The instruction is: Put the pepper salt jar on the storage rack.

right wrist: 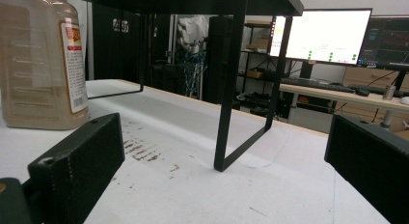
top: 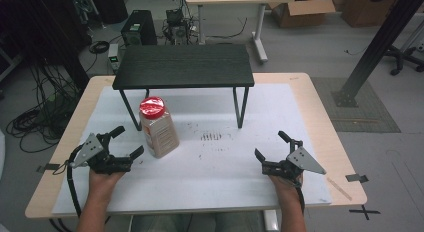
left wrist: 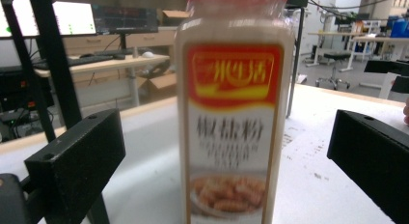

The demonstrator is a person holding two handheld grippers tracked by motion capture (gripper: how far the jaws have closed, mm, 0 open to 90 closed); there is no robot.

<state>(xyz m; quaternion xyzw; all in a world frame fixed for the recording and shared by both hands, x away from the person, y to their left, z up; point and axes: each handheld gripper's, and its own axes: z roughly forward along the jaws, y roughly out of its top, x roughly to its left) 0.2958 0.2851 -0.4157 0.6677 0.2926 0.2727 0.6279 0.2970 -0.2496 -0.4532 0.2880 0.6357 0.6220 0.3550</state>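
A tall clear seasoning jar [top: 158, 128] with a red cap and a red-and-white label stands upright on the white mat, just in front of the black shelf's left legs. My left gripper [top: 127, 141] is open right beside it, jaws pointing at the jar from the left. In the left gripper view the jar [left wrist: 230, 122] stands close, centred between the two spread jaws, touching neither. My right gripper [top: 272, 144] rests open at the mat's right side, nothing between its jaws. Its view has the jar [right wrist: 41, 64] far left and a shelf leg [right wrist: 230, 93] ahead.
A low black shelf [top: 184, 66] on thin metal legs stands at the back of the white mat [top: 215, 162], which carries dark smudges [top: 211, 137] in its middle. The wooden table edge [top: 345, 157] runs close on the right. Desks, monitors and cables lie beyond.
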